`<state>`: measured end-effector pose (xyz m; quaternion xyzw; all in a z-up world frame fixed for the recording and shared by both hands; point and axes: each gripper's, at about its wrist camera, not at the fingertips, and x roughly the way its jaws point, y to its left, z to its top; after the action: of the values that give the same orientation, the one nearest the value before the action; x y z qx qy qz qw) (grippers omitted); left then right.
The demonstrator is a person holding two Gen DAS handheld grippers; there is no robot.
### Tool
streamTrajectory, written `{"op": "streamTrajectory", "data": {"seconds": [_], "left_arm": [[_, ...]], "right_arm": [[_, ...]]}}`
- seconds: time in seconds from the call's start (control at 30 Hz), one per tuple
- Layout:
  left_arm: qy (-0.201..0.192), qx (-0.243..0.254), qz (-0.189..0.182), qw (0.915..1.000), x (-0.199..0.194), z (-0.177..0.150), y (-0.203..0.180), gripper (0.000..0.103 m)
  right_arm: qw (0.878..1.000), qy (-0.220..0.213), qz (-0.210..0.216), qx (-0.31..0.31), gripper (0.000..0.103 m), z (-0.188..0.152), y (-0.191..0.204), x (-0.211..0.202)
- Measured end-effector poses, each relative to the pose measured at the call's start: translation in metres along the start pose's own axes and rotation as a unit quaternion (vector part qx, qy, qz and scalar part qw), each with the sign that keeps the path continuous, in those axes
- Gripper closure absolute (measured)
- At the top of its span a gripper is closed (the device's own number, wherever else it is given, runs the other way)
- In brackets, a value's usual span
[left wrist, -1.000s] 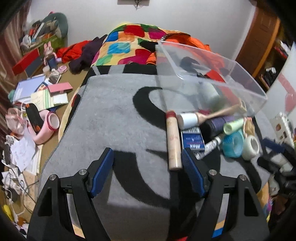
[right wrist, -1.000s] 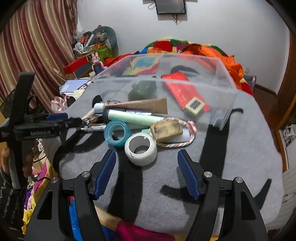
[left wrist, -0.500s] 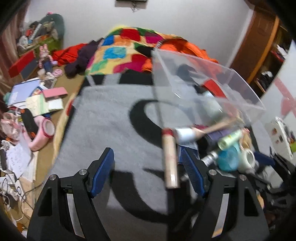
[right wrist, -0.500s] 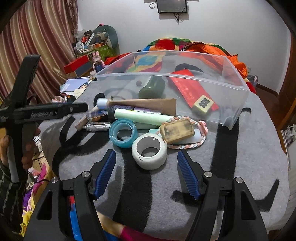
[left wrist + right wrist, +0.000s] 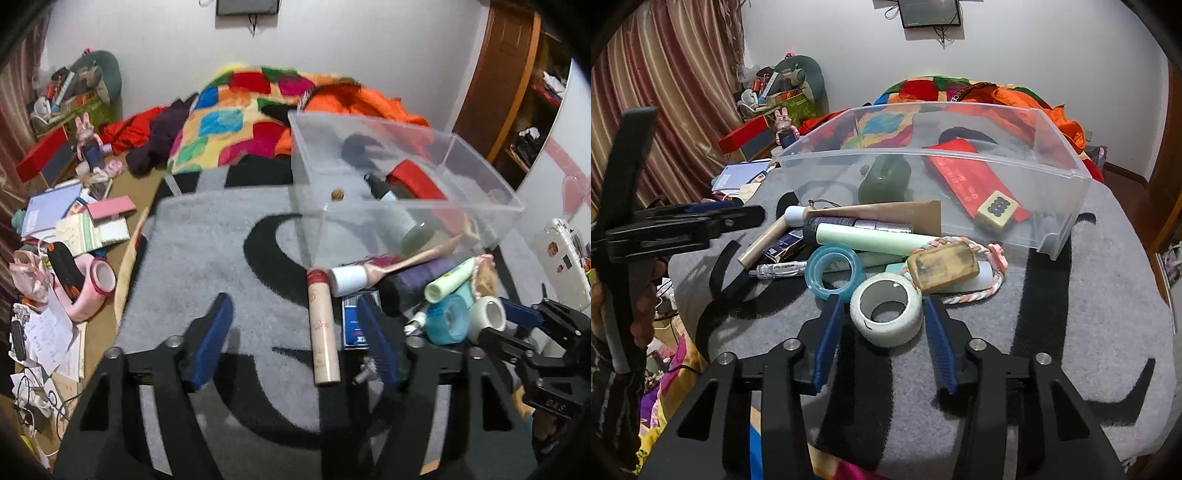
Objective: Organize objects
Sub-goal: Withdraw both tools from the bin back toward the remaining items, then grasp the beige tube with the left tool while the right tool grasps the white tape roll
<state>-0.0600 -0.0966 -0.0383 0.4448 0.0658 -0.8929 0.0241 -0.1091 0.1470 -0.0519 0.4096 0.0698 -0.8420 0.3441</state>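
Both grippers hang over the loose pile at the near wall of the clear plastic bin [image 5: 1063, 206], which sits on the grey rug [image 5: 1089, 332] ready to take it all.

The right gripper [image 5: 882, 328] has just been closing and now brackets the white tape roll [image 5: 886, 314]; its blue pads look just shy of the roll's sides, so I would call it not yet gripped. The roll lies at the front of the heap, touching the blue tape ring [image 5: 834, 273], the easiest piece to lift first.

The left gripper [image 5: 295, 339] has also been narrowing. The beige tube with the red cap [image 5: 323, 328] lies between its fingers, nearer the right one, with the pads clear of it.
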Motion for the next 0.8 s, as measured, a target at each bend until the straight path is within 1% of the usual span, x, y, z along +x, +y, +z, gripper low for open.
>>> {"op": "streamTrajectory", "data": {"seconds": [0.07, 0.1, 0.2, 0.27, 0.33, 0.37, 0.4, 0.47, 0.57, 0.67, 0.8], "left_arm": [[0.020, 0.001, -0.005, 0.9998, 0.014, -0.002, 0.000, 0.051], [0.027, 0.001, -0.006, 0.9996, 0.019, -0.003, -0.001, 0.053], [0.021, -0.003, -0.015, 0.9997, 0.023, -0.007, -0.002, 0.053], [0.019, -0.009, -0.023, 0.9995, 0.025, -0.006, -0.001, 0.056], [0.016, -0.009, -0.028, 0.9994, 0.026, -0.006, -0.001, 0.064], [0.017, -0.006, -0.031, 0.9994, 0.025, -0.007, -0.002, 0.073], [0.018, -0.003, -0.030, 0.9994, 0.026, -0.007, -0.003, 0.080], [0.016, 0.011, -0.015, 0.9997, 0.027, -0.011, -0.004, 0.087], [0.008, 0.011, -0.011, 0.9999, 0.023, -0.015, 0.000, 0.089], [0.003, 0.010, 0.008, 0.9999, 0.015, -0.019, 0.001, 0.089], [-0.007, 0.005, 0.003, 1.0000, 0.002, -0.020, 0.003, 0.089]], "right_arm": [[1.000, -0.002, -0.003, -0.002, 0.066, 0.001, 0.002, 0.001], [1.000, -0.003, -0.004, -0.003, 0.066, 0.001, 0.002, 0.001], [1.000, -0.004, -0.002, -0.002, 0.067, 0.000, 0.002, 0.001], [1.000, -0.005, -0.004, -0.004, 0.067, -0.001, 0.003, 0.001], [1.000, -0.007, -0.006, -0.007, 0.067, -0.001, 0.004, -0.001], [1.000, -0.009, -0.007, -0.009, 0.067, -0.002, 0.005, -0.002], [1.000, -0.011, -0.008, -0.009, 0.067, -0.002, 0.005, -0.004], [1.000, -0.015, -0.007, -0.008, 0.067, -0.002, 0.005, -0.008], [1.000, -0.024, -0.010, -0.007, 0.067, 0.000, 0.003, -0.014], [0.999, -0.032, -0.011, -0.005, 0.067, 0.002, 0.000, -0.020], [0.999, -0.044, -0.015, -0.002, 0.067, 0.007, -0.004, -0.028]]}}
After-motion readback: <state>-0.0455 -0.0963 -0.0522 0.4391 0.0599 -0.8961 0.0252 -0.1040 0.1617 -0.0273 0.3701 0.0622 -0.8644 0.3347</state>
